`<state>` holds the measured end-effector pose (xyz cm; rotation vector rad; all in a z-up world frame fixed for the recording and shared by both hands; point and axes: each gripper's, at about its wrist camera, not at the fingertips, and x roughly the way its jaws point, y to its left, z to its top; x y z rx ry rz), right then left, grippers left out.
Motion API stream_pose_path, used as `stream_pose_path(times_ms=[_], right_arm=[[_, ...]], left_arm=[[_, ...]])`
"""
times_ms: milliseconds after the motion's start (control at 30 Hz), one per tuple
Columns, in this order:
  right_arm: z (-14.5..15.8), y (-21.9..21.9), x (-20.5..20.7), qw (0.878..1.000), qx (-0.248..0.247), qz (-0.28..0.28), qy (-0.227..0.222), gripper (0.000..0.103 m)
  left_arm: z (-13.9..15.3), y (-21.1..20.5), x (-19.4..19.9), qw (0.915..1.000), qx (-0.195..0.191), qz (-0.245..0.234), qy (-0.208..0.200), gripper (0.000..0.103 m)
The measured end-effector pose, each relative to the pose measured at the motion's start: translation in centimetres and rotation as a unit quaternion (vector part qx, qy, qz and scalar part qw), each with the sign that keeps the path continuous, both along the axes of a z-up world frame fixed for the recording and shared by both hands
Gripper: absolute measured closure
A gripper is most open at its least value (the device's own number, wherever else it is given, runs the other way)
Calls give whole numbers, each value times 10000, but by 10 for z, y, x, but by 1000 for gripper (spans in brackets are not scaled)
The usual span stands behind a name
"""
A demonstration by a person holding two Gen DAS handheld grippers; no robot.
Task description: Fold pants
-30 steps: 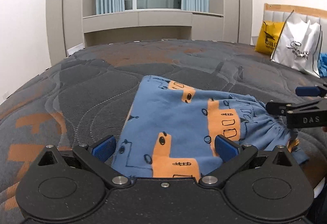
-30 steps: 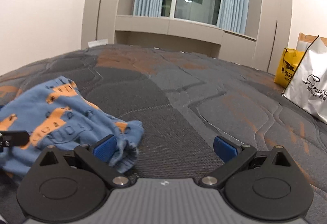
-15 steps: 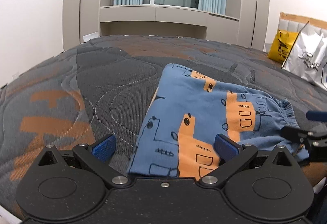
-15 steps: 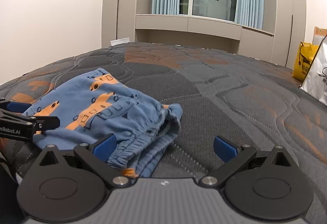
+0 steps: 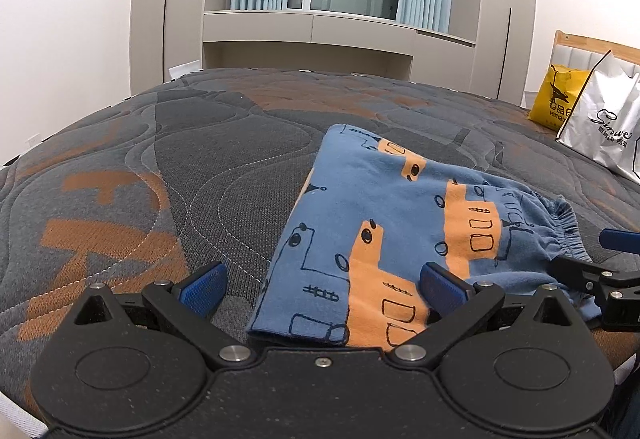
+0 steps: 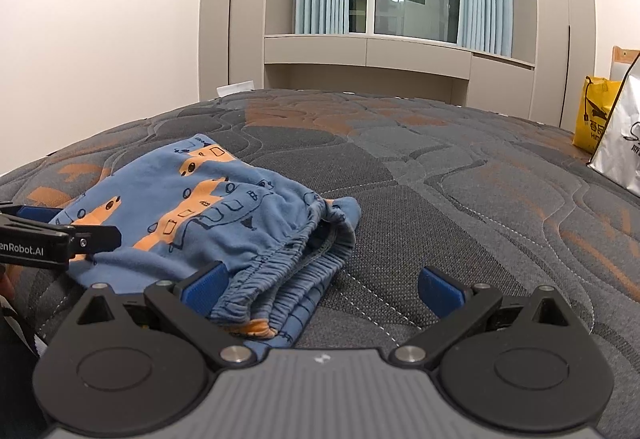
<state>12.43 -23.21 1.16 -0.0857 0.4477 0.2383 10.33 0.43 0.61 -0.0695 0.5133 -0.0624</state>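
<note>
The blue pants (image 5: 392, 223) with orange truck prints lie folded into a compact stack on the quilted bed; they also show in the right wrist view (image 6: 208, 215), with the elastic waistband toward the right side. My left gripper (image 5: 320, 287) is open and empty, just in front of the stack's near edge. My right gripper (image 6: 320, 287) is open and empty, with the waistband bunched near its left finger. The right gripper's fingers (image 5: 592, 271) show at the right edge of the left wrist view.
The bed (image 5: 160, 175) has a grey and orange quilted cover. A yellow bag (image 5: 554, 103) and a white shopping bag (image 5: 600, 127) stand at the headboard on the right. Cabinets and a curtained window lie beyond the far edge of the bed.
Both grippers have drawn back and risen away from the folded pants. The pants lie still in the same folded stack.
</note>
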Motion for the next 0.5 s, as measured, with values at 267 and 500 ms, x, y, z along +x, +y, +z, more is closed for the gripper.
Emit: stream_pose_path(times_ms=[267, 500], right_arm=[[0, 1, 0, 10000, -13, -17, -11, 0], [0, 2, 0, 10000, -4, -19, -11, 0]], left_arm=[[0, -1, 0, 10000, 0, -1, -2, 1], [0, -1, 0, 10000, 4, -6, -1, 1]])
